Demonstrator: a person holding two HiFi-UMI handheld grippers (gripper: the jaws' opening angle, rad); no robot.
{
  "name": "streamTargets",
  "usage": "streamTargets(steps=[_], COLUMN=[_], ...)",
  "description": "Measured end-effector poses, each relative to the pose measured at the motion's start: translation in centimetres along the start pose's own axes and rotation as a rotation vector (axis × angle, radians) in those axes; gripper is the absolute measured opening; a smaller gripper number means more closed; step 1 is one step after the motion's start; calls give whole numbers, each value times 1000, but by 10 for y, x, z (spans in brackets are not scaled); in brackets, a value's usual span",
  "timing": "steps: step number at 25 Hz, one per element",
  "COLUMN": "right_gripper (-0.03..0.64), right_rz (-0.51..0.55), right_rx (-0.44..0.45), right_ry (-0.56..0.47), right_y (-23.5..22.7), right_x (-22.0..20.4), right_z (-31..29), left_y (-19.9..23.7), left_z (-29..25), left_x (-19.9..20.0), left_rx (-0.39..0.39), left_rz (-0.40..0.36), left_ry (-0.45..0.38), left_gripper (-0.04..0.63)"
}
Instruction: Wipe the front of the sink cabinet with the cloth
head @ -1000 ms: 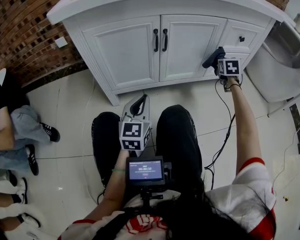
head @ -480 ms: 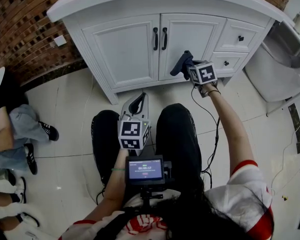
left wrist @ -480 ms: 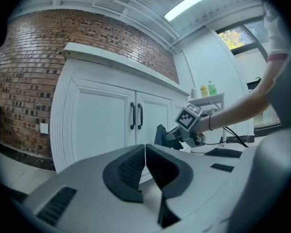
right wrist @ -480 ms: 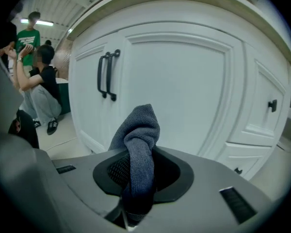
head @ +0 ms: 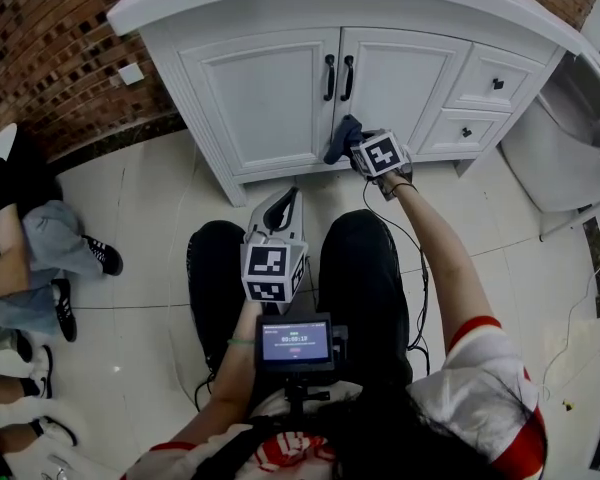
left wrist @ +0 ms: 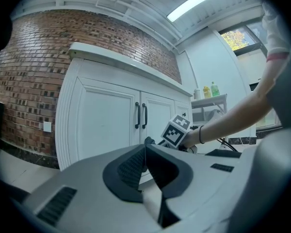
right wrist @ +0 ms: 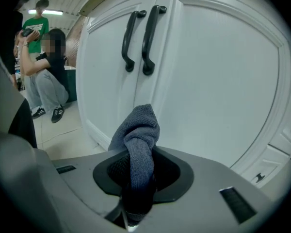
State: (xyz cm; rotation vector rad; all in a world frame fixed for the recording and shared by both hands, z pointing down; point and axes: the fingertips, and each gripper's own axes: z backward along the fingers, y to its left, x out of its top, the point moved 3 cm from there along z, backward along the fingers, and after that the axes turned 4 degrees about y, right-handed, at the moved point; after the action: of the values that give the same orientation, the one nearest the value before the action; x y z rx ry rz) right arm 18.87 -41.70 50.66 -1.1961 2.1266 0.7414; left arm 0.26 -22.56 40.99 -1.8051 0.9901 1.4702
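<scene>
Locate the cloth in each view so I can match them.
Head view: cloth upper centre, just below the door handles.
Left gripper view: small dark tip mid-frame, beside the marker cube.
Right gripper view: cloth centre, clamped in the right hand-held gripper.
Shared landmark: black door handles.

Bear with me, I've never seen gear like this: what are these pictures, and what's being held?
No robot here: a person holds a two-jaw gripper in each hand; the patterned cubes are part of them. One picture looks down from the person's head; the other two come from cameras riding on the grippers. The right gripper is shut on a grey cloth, close to the doors of the white sink cabinet, below their black handles. The left gripper has its jaws together on nothing, held low in front of the person.
</scene>
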Motion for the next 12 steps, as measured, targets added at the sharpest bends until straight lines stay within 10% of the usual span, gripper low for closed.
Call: streamTargets(steps=[12], right_gripper=[107], right_rz=[-160], right_rx=[-191], right_ry=[65], right_y=[-117], right_x=[-59], right_z=[25], left_y=[4], left_z=[-9], left_x=[-10], left_rx=[2], left_rz=[-15], left_ry=[26], left_gripper=[31])
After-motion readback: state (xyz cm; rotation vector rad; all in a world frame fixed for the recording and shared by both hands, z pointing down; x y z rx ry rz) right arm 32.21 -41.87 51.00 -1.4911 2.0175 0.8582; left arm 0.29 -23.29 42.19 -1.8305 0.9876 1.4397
